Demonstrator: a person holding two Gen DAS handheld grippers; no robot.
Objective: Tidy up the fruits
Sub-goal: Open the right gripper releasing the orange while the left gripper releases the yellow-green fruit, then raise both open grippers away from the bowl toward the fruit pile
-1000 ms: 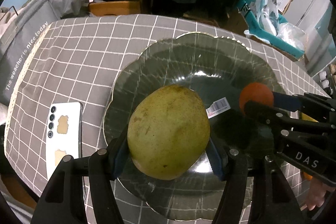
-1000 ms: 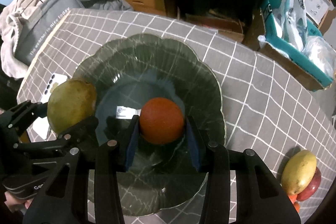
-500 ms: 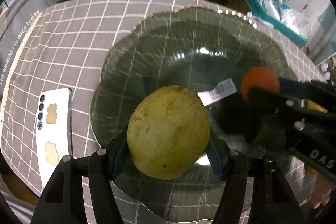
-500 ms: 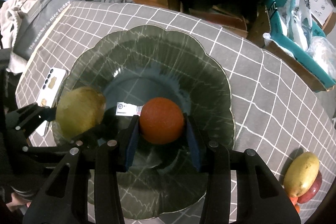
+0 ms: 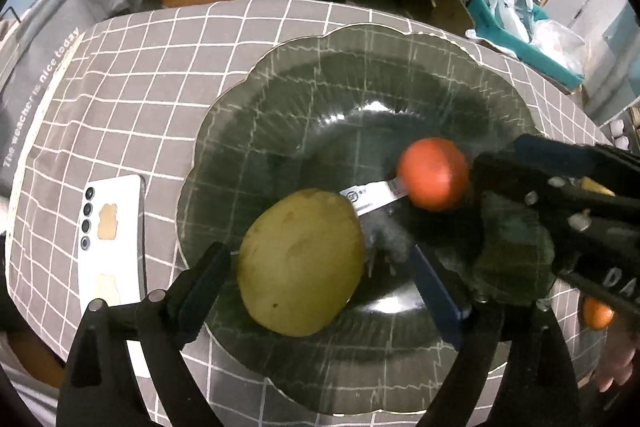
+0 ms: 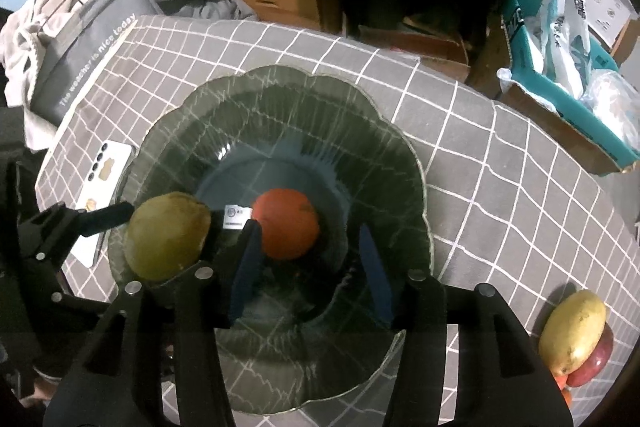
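A green-yellow mango lies in the dark glass plate, on its left side. My left gripper straddles it with jaws opening; the mango sits close to the left finger, and a clear gap separates it from the blue right pad. An orange rests at the plate's centre beside a white label. My right gripper stands over it, jaws opening, with the orange near the left pad and free of the right one. Each gripper shows in the other's view.
A white phone lies left of the plate on the grey checked cloth. Another mango and a red apple sit at the table's near right. A grey bag, cardboard boxes and a teal box crowd the surroundings.
Both grippers have opened and let go: the mango now lies in the plate's left side and the orange at its centre. Neither hand has shifted much.
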